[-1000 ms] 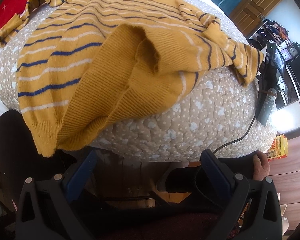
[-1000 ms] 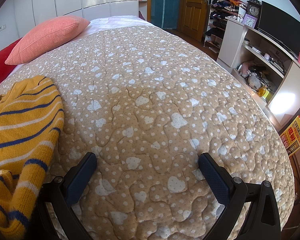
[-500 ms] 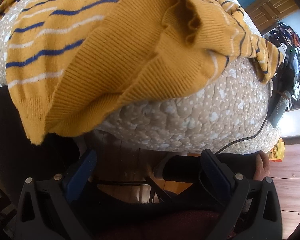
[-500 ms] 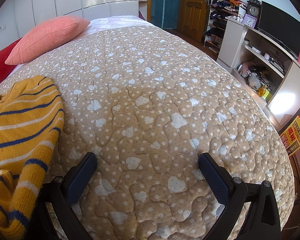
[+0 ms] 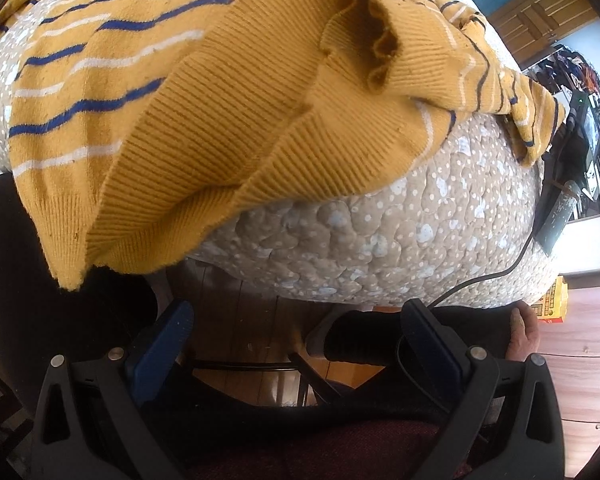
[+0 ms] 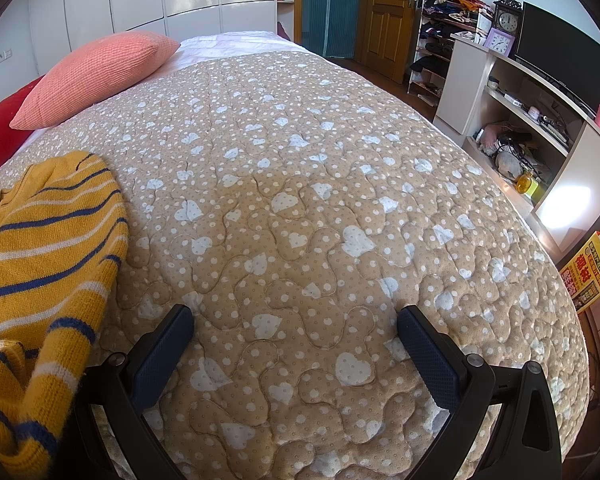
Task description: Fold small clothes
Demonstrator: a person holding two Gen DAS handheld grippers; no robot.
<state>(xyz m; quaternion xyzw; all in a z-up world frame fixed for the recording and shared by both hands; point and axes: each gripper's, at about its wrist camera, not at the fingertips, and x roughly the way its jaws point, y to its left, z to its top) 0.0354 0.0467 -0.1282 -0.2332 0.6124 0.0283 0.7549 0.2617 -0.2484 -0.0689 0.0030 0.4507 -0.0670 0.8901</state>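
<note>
Nearest in the left wrist view: left tool, fingers spread wide, nothing between them, held below the sweater's drooping hem and off the edge of the bed. Behind that tool, wooden floor and a dark-sleeved hand beside a black cable.

Just above: mustard sweater with blue and white stripes, lying rumpled on the quilted bed, ribbed hem hanging past the mattress edge, one portion bunched up into a raised fold, a sleeve trailing off toward the far corner.

In the right wrist view: right tool, likewise spread and empty, low over bare quilt, with the sweater just to its left, a striped sleeve heaped by the left finger. Well beyond the sweater, a pink pillow at the head of the bed; further still, shelves and a door.

Likely handling: soft, light, limp knit, stretchy and prone to sagging, no risk of breakage, some cling to the textured quilt. Best purchase probably on the thick ribbed hem corner closest to the left tool, pinched through both layers; sleeve cuff or shoulder seam a sensible hold for the right.
</note>
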